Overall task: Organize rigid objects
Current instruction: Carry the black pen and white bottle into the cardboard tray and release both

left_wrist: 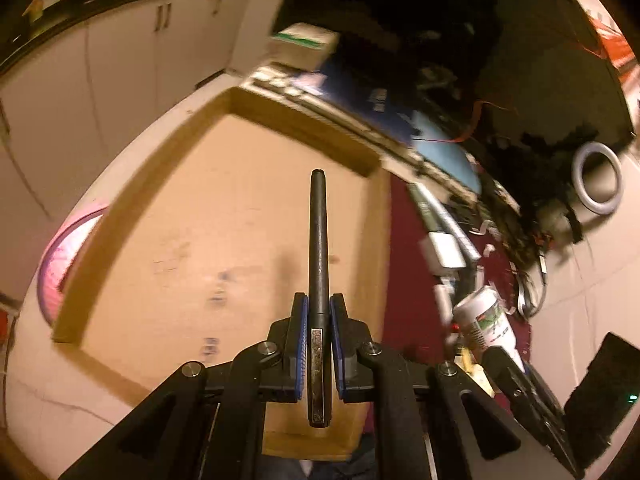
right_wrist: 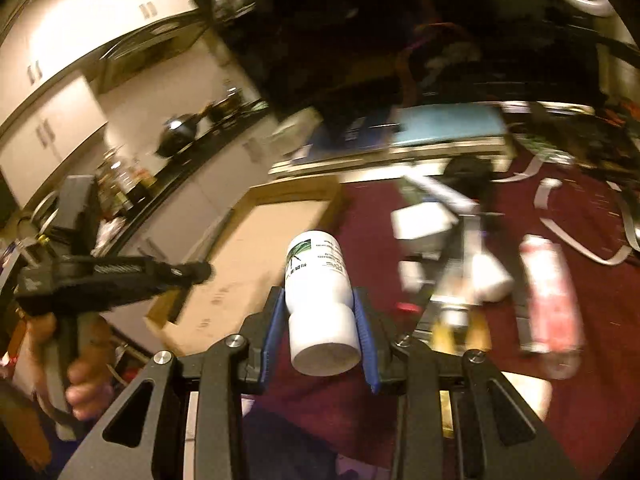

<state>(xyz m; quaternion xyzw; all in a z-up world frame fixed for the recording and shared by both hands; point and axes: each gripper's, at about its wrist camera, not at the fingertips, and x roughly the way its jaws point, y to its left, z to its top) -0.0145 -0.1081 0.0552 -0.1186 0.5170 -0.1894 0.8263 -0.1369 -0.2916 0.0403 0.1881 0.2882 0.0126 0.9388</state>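
Maroon tabletop [right_wrist: 460,360] with open cardboard box [left_wrist: 224,208]: my left gripper [left_wrist: 319,320] pinches a black pen [left_wrist: 319,248] lengthwise above it, nearer than my right gripper [right_wrist: 320,320] clamping a white bottle [right_wrist: 320,300].

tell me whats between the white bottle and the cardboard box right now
In the right wrist view, only bare maroon tablecloth lies between the white bottle, gripped in the right tool, and the open cardboard box; nothing else sits in that gap.
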